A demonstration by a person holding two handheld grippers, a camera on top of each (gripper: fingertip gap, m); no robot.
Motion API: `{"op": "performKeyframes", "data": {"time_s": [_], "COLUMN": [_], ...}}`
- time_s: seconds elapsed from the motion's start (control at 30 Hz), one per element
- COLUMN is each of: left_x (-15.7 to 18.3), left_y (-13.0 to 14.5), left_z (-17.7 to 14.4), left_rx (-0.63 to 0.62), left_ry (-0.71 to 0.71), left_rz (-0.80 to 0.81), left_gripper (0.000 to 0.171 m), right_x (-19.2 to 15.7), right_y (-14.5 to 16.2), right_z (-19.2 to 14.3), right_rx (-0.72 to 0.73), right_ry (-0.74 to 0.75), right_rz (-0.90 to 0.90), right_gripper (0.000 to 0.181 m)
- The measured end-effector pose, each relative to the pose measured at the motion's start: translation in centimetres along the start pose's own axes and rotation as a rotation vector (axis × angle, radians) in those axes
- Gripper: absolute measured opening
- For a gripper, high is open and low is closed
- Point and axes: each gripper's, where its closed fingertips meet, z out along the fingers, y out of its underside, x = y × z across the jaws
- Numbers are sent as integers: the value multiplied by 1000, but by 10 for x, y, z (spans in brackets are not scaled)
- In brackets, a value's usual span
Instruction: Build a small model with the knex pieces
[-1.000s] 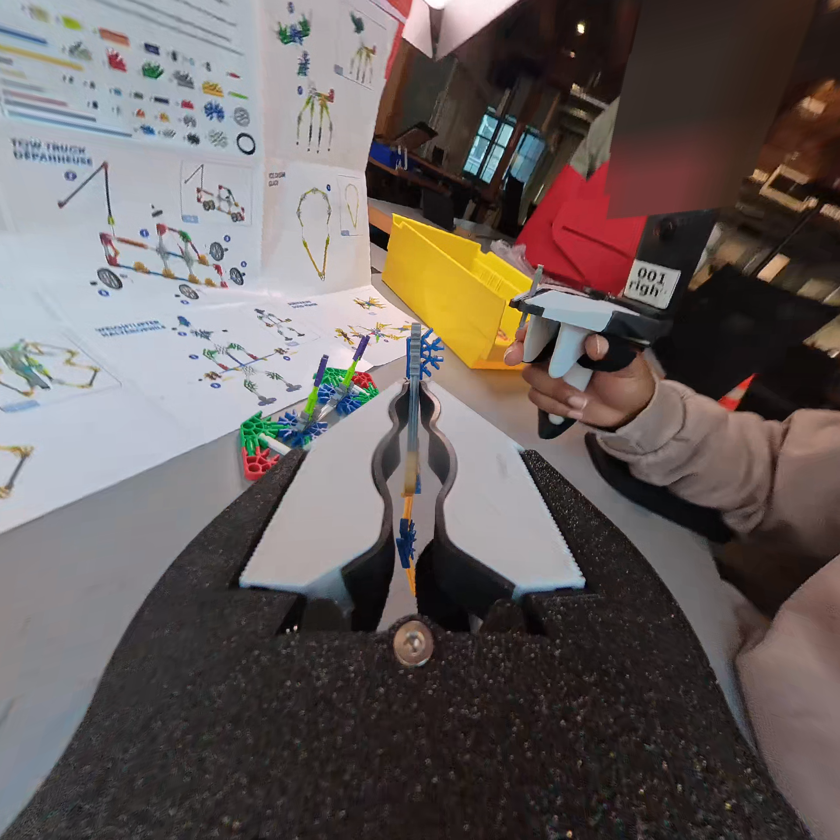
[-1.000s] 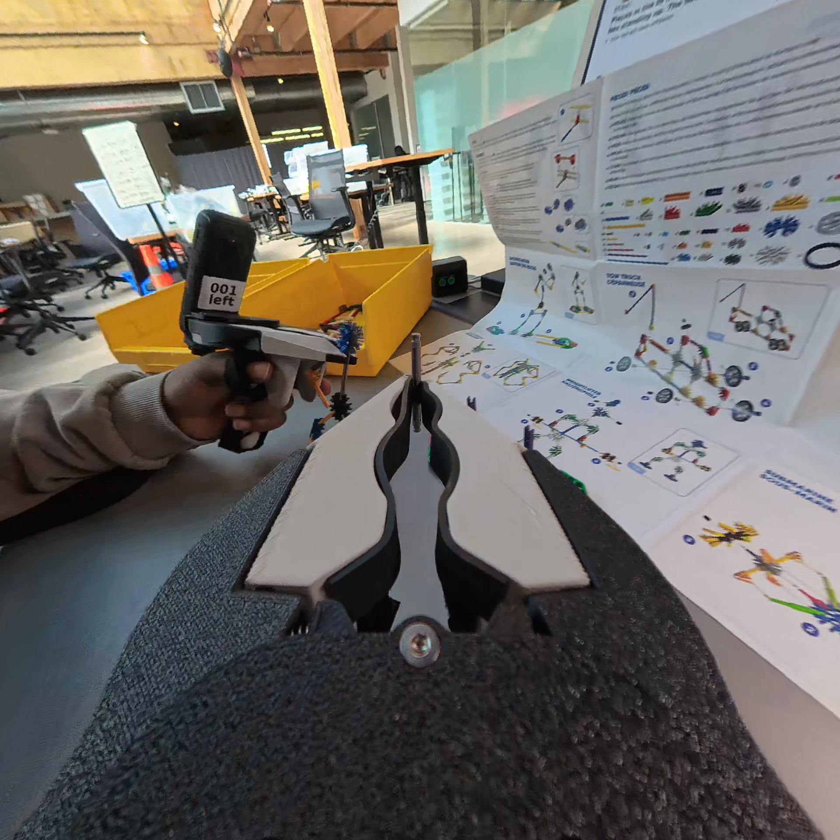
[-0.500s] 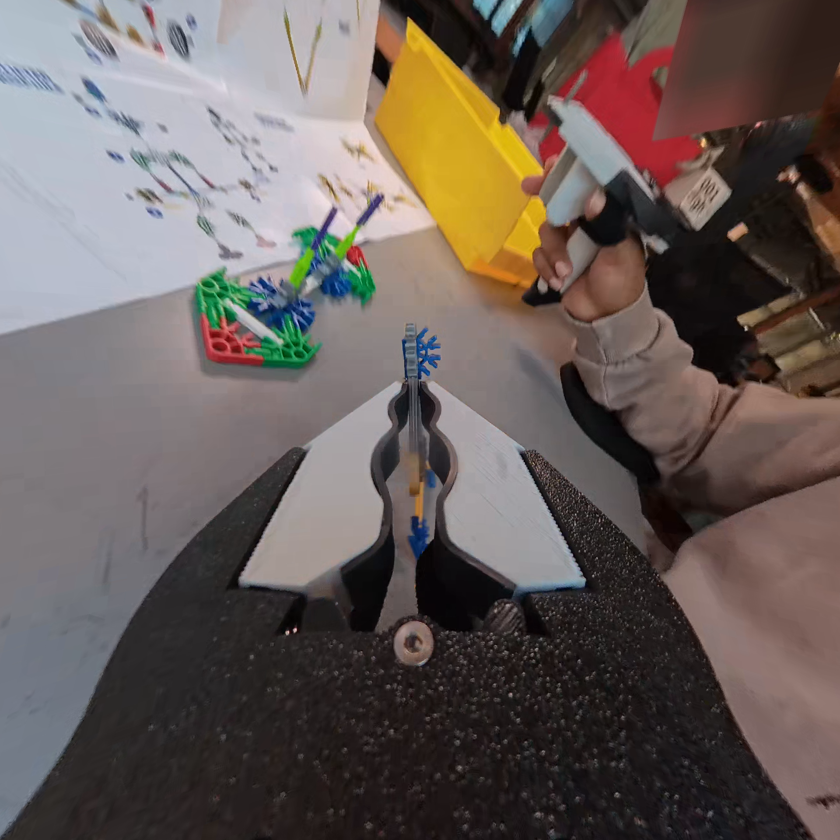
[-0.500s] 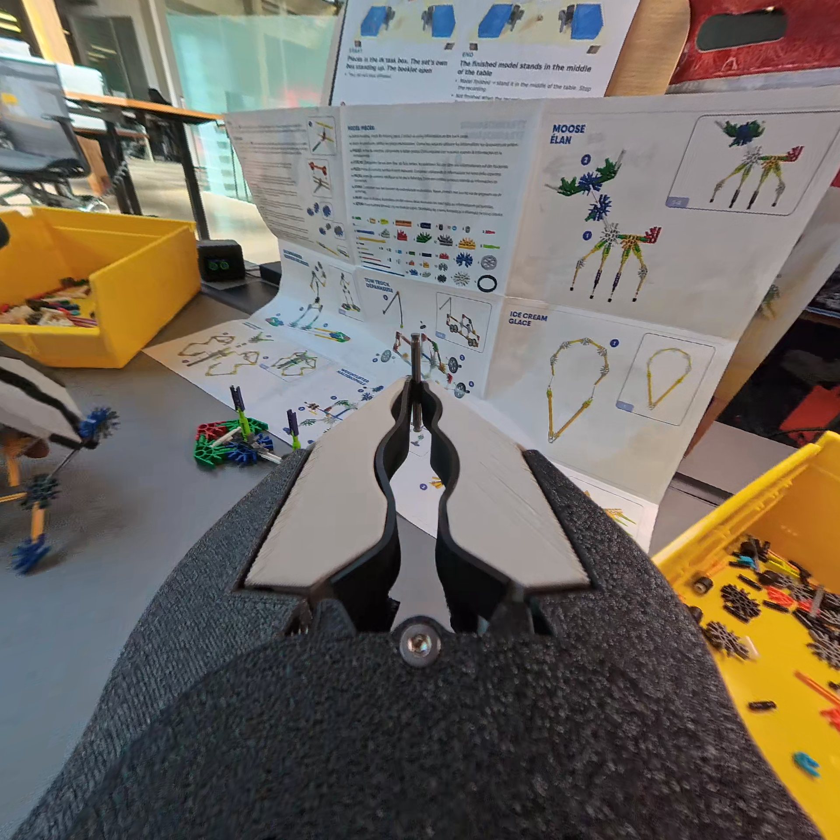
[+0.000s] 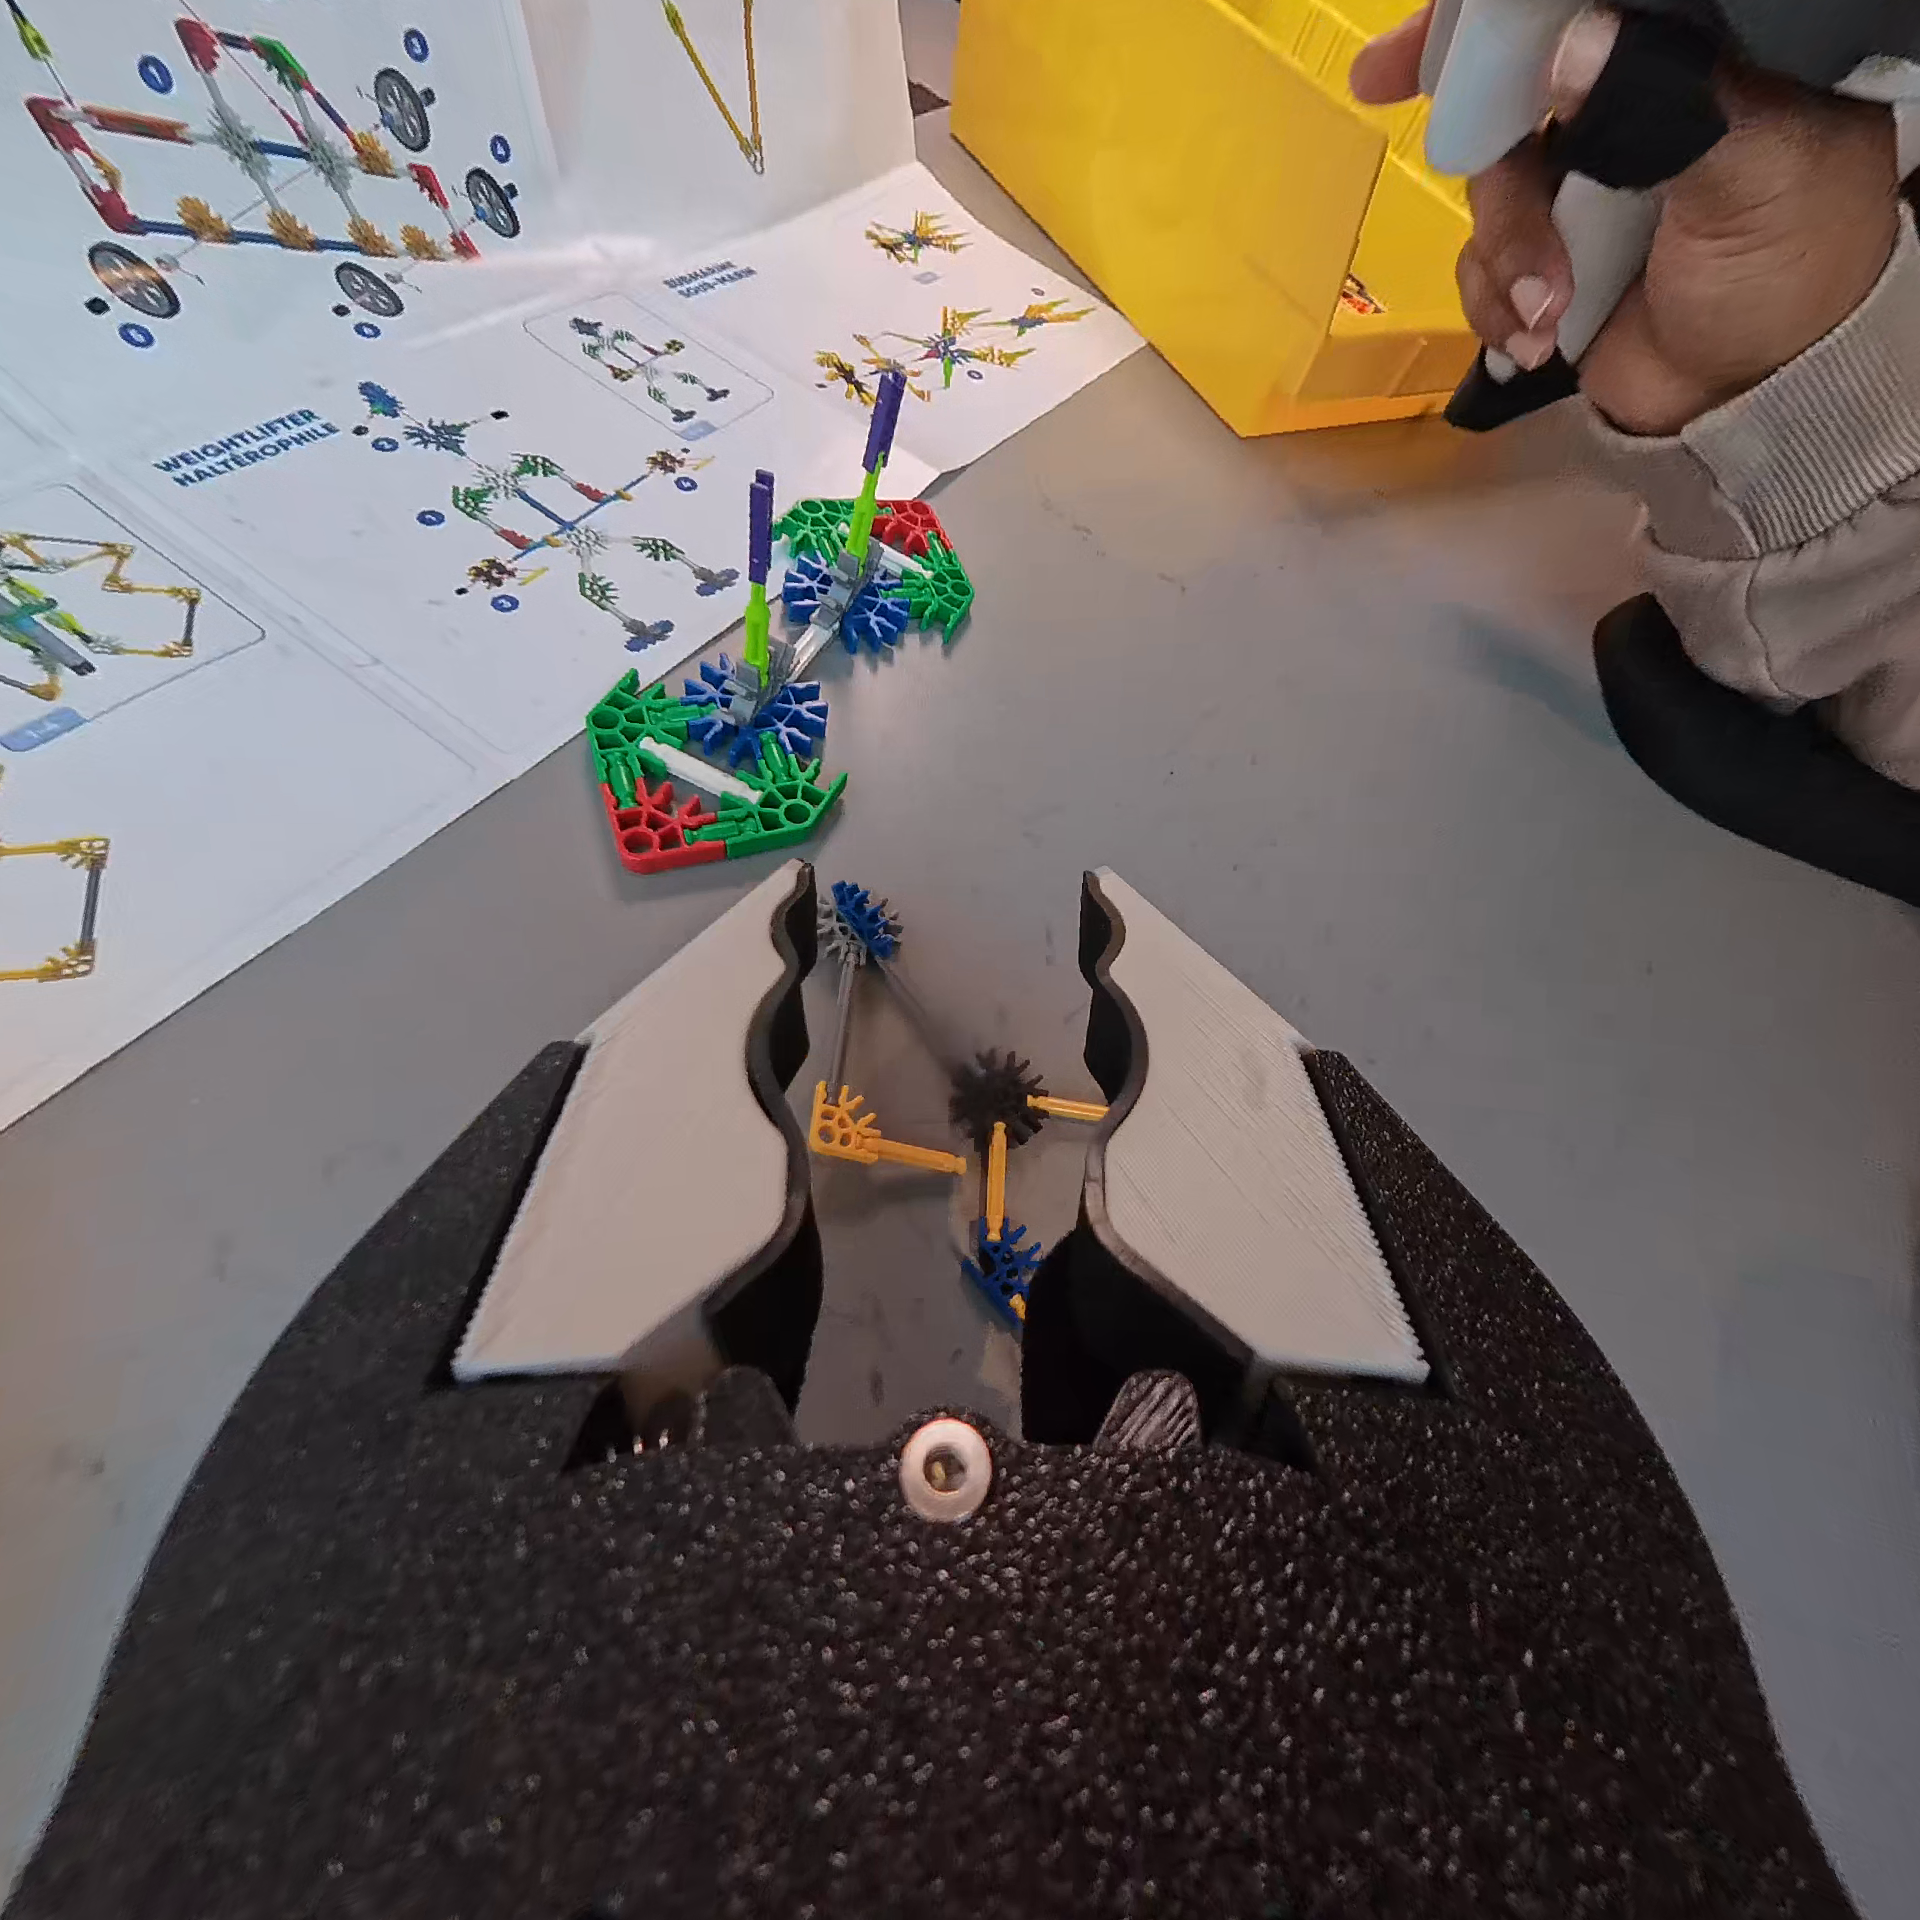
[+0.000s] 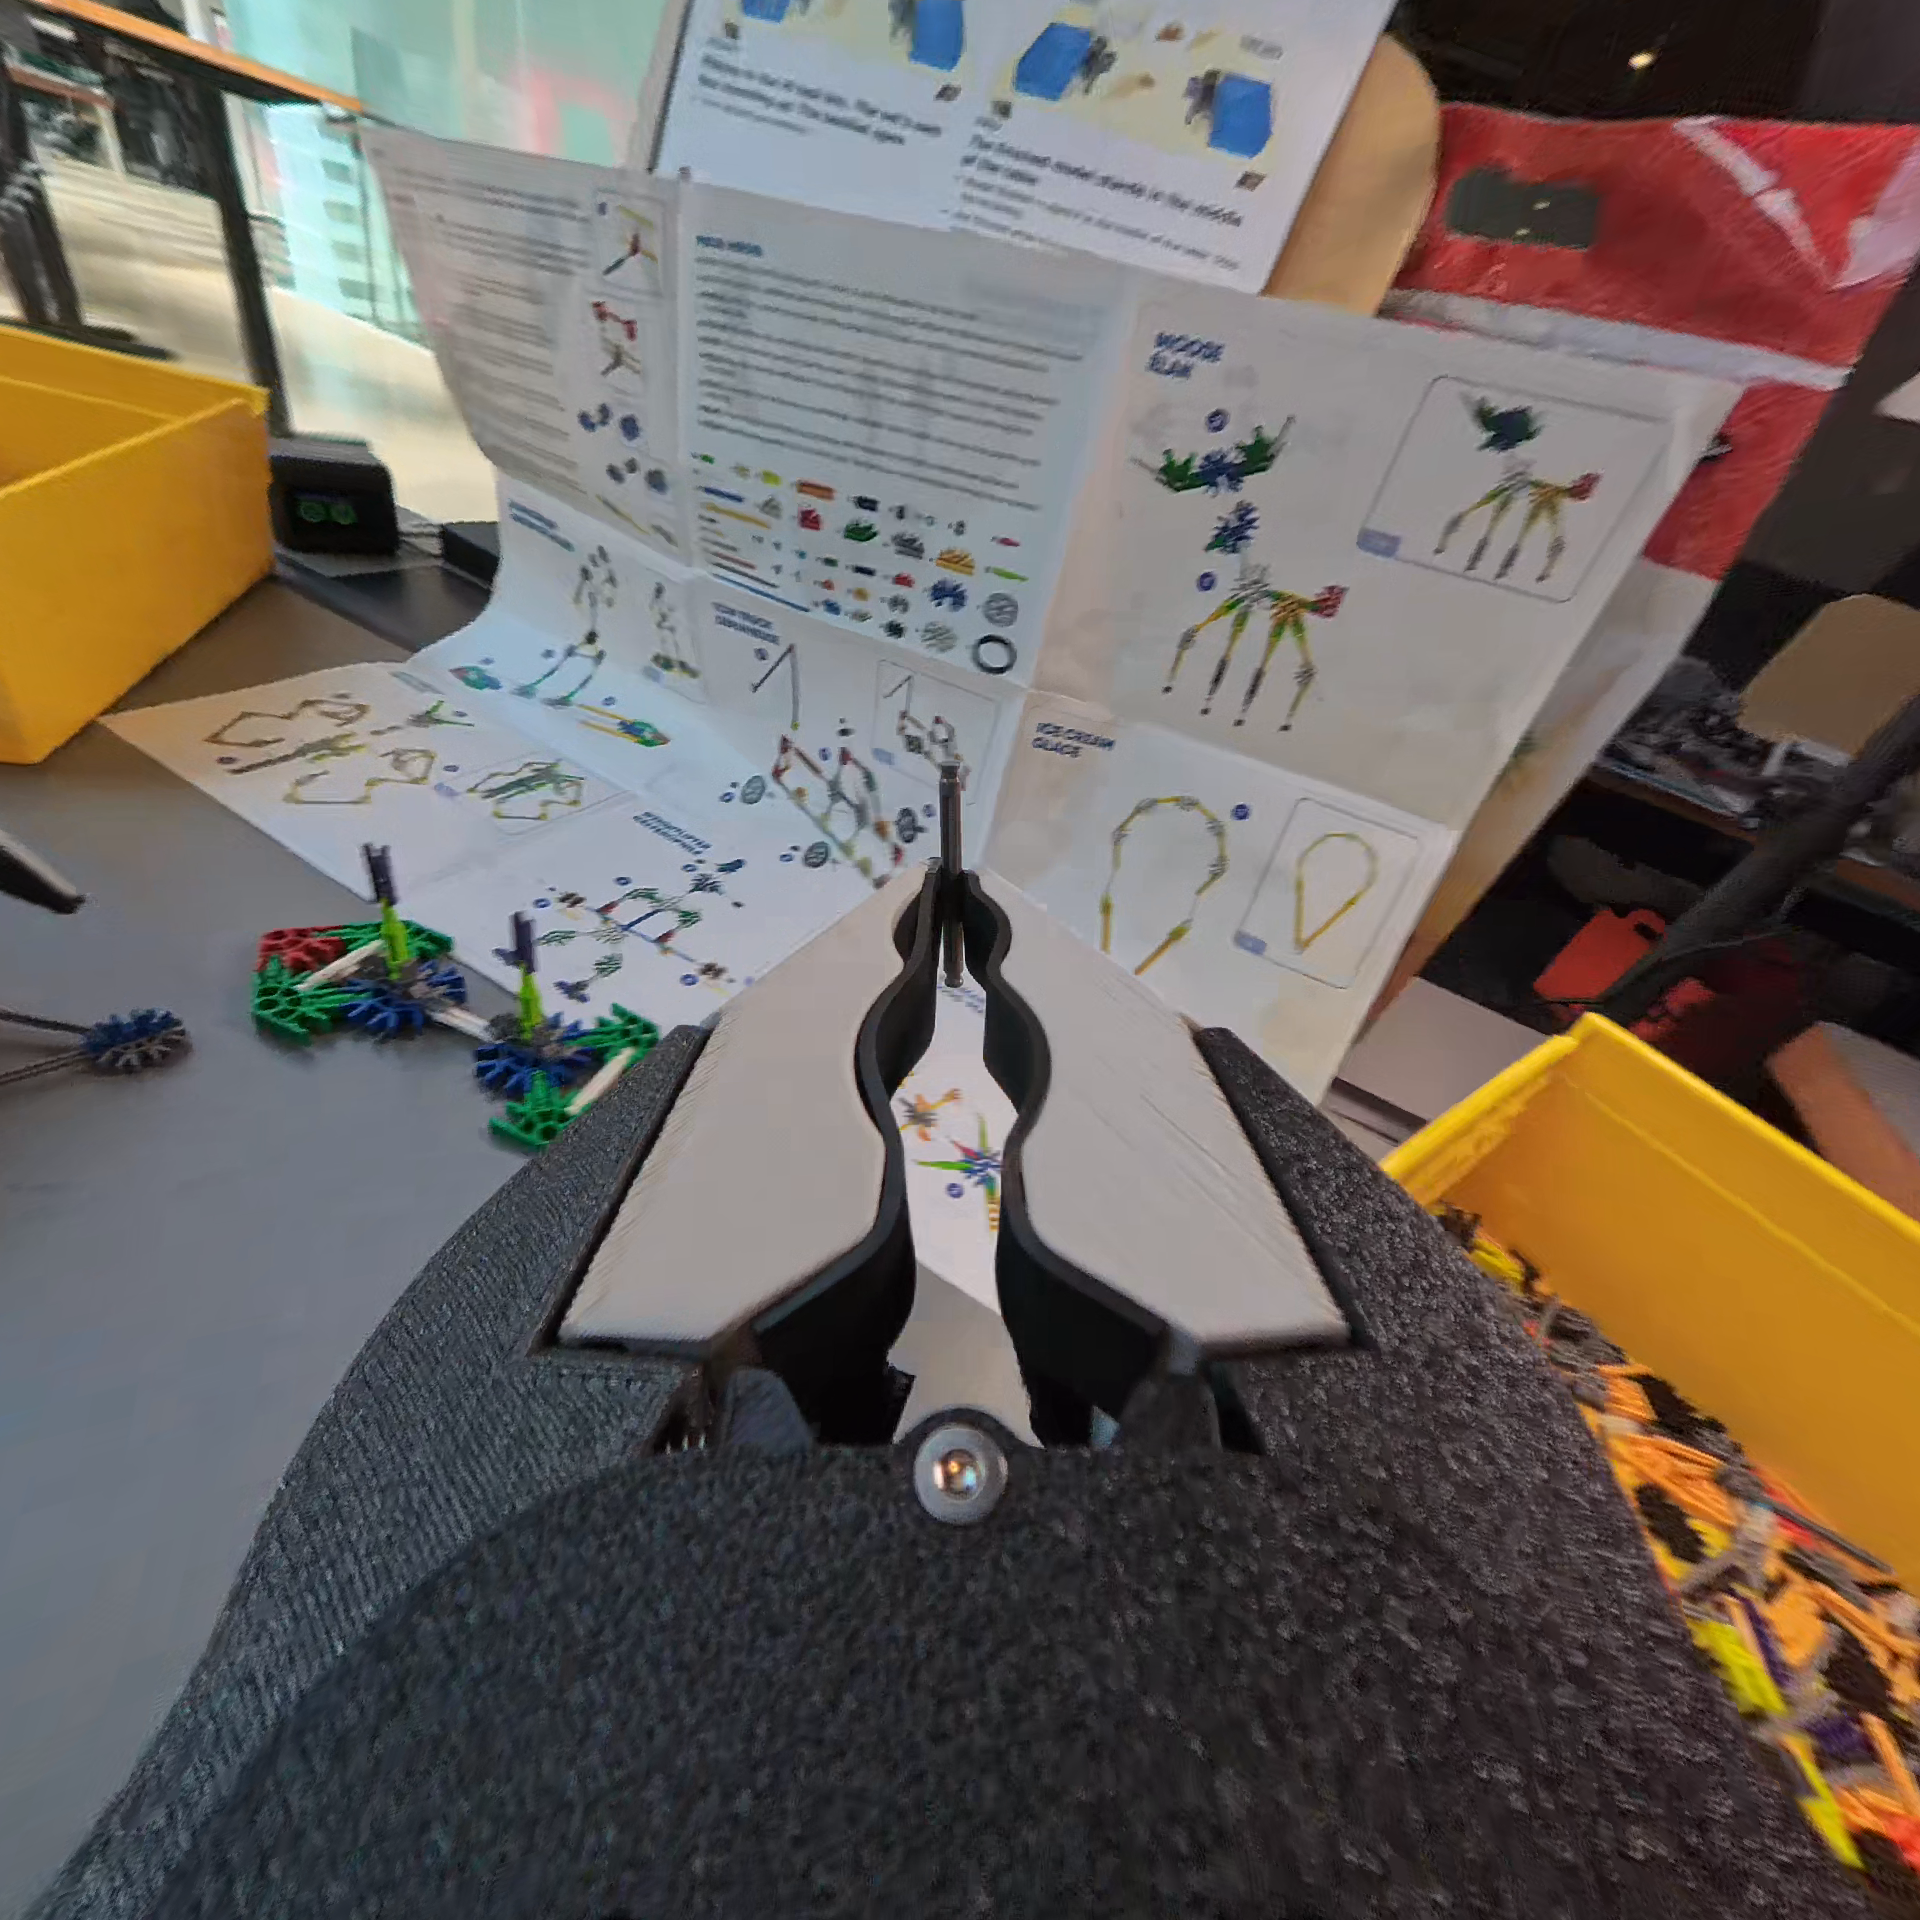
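On the grey table (image 5: 1299,727), the left gripper (image 5: 945,904) stood with its jaws wide apart over a small rod-and-connector piece (image 5: 925,1101), while the right gripper (image 6: 948,883) was clamped on a thin dark rod (image 6: 950,831).

The small piece, with blue, black and yellow connectors, lay flat between the left fingers (image 5: 665,1132); whether it touched them could not be told. Just beyond sat a green, red and blue assembly (image 5: 769,686) with two upright purple-tipped rods, partly on the unfolded instruction sheet (image 5: 312,520). A yellow bin (image 5: 1174,197) stood farther right, beside the person's hand (image 5: 1662,239). In the right wrist view another yellow bin (image 6: 1662,1278) of loose parts lay at right, and the sheet rose behind the held rod.
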Motion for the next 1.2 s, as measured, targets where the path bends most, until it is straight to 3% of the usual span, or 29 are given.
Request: {"op": "performKeyframes", "data": {"time_s": [0.1,0.23,0.33,0.43,0.6,0.73,0.9,1.07,1.2], "left_x": [-4,-10,-9,-13,-11,-10,-14,-10,9], "left_y": [6,23,27,32,49,52,54,50,29], "left_z": [1,-1,-8,-12,-10,-8,-7,-4,-4], "left_rx": [-38,-149,-172,-194,-283,-304,-321,-302,-193], "left_ry": [-15,-7,53,75,77,52,-4,-14,34], "left_rz": [9,43,-6,-55,-17,29,119,179,279], "left_gripper": [49,49,49,49,47,35,12,11,11], "right_x": [76,154,177,188,183,138,10,-116,-180], "right_y": [-9,24,59,80,56,11,-27,-6,22], "right_z": [-22,-48,-51,-49,-52,-44,-22,-13,-17], "right_rx": [26,-62,-192,-263,-150,20,108,39,-41], "right_ry": [181,350,390,436,457,299,-122,-448,-639], "right_rz": [83,161,177,171,144,95,-26,-247,-258], "right_gripper": [2,1,2,25,32,23,18,15,19]}}
